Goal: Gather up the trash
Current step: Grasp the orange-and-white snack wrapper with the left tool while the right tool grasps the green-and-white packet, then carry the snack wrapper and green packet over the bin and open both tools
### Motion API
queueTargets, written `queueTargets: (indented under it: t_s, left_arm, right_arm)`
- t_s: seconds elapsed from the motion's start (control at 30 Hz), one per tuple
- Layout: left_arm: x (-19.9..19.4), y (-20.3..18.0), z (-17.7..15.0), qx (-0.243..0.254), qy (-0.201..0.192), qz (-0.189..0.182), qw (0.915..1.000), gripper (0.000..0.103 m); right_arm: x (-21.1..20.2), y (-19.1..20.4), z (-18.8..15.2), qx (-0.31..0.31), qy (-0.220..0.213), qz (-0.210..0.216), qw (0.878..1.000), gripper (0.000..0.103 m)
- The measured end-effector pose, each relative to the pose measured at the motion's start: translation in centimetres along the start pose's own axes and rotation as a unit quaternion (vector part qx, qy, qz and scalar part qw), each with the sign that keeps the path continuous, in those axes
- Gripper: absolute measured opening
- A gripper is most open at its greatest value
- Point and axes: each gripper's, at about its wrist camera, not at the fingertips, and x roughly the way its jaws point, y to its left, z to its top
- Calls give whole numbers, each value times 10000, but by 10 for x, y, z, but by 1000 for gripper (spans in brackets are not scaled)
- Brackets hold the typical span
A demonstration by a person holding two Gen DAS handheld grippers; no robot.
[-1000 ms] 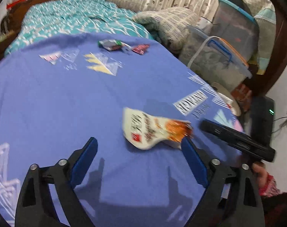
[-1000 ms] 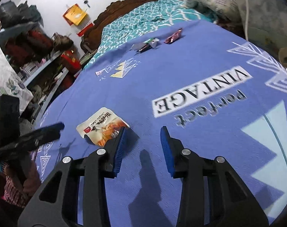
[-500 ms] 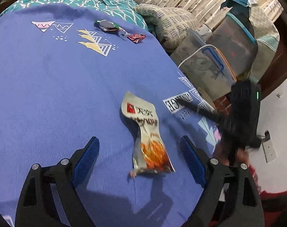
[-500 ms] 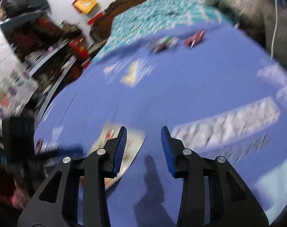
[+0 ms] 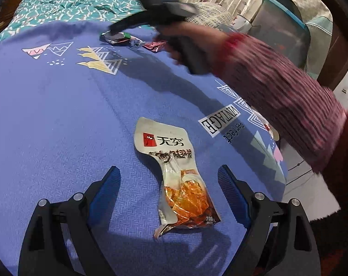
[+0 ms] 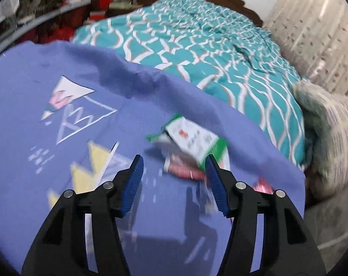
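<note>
Bed, covered by a purple sheet (image 5: 59,115) with "VINTAGE" print; teal quilt (image 6: 219,46) at the far end.

Item one: white and orange snack wrapper (image 5: 176,172), flat on the sheet at the near side, lying between the spread fingers of the left tongs (image 5: 169,179), which are released and touch nothing.

Item two: small heap of wrappers (image 6: 192,142) (green-and-white on top, red beneath, blurred) at the far right of the sheet. The right tongs (image 6: 174,170) hover just before it, released, right finger at the heap's edge; contact cannot be told.

Grey pillow (image 6: 330,126) far right.
</note>
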Motion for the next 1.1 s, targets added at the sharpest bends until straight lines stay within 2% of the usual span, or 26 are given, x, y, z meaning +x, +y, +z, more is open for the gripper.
queueTargets:
  t_s: [0.07, 0.1, 0.13, 0.17, 0.27, 0.4, 0.5, 0.53, 0.57, 0.6, 0.63, 0.67, 0.7, 0.73, 0.77, 0.83, 0.87, 0.9, 1.1]
  left_arm:
    - [1, 0, 1, 29, 5, -24, 10000, 77]
    - [1, -1, 1, 36, 9, -37, 10000, 75]
    - [1, -1, 1, 41, 19, -58, 10000, 69]
    - [2, 0, 1, 50, 37, -85, 9999, 61]
    - [4, -1, 1, 39, 90, -162, 9998, 50]
    - [4, -4, 0, 125, 102, -147, 9998, 49]
    - [7, -11, -2, 323, 130, 19, 9994, 44]
    - [9, -16, -3, 427, 172, 113, 9989, 35]
    - [11, -21, -4, 509, 203, 170, 9984, 24]
    - [12, -26, -6, 650, 205, 286, 9973, 17]
    - [13, -31, -7, 746, 175, 361, 9964, 17]
    - [13, -35, -9, 870, 126, 456, 9951, 17]
    - [14, -38, -10, 952, 94, 522, 9940, 17]
    - [13, -40, -10, 987, 65, 557, 9935, 16]
    - [12, -39, -10, 980, 21, 559, 9936, 16]
    - [8, -35, -8, 878, -76, 530, 9947, 16]
    - [4, -31, -7, 777, -149, 474, 9957, 16]
    - [1, -26, -5, 666, -211, 418, 9967, 16]
    - [-6, -7, 2, 189, -293, 48, 9994, 16]
  right_arm:
    - [9, 2, 0, -170, 136, -116, 9997, 20]
    - [8, -1, 1, -176, 111, -201, 9996, 17]
    - [0, -6, 1, -120, -40, -226, 9997, 13]
    - [-14, -14, -1, -21, -183, -190, 9997, 12]
    - [-57, -40, -9, 491, -626, -176, 9967, 11]
    - [-131, -68, -42, 1138, -1119, 72, 9872, 11]
    - [-168, -70, -70, 1200, -1165, 166, 9858, 11]
    - [-173, -70, -77, 1239, -1049, 265, 9864, 11]
    - [-173, -73, -83, 1315, -936, 364, 9862, 14]
    - [-171, -75, -87, 1395, -872, 401, 9856, 14]
    - [-169, -78, -91, 1483, -821, 394, 9847, 14]
    - [-165, -79, -96, 1567, -780, 407, 9837, 25]
    - [-155, -85, -97, 1691, -699, 466, 9820, 62]
    - [-145, -88, -98, 1842, -641, 470, 9797, 84]
    - [-139, -92, -101, 2010, -703, 426, 9761, 93]
    - [-121, -93, -97, 2026, -581, 382, 9768, 77]
    - [-109, -92, -92, 1983, -417, 416, 9784, 61]
    - [-96, -89, -86, 1949, -292, 448, 9794, 56]
    - [-30, -68, -63, 1533, 96, 12, 9881, 57]
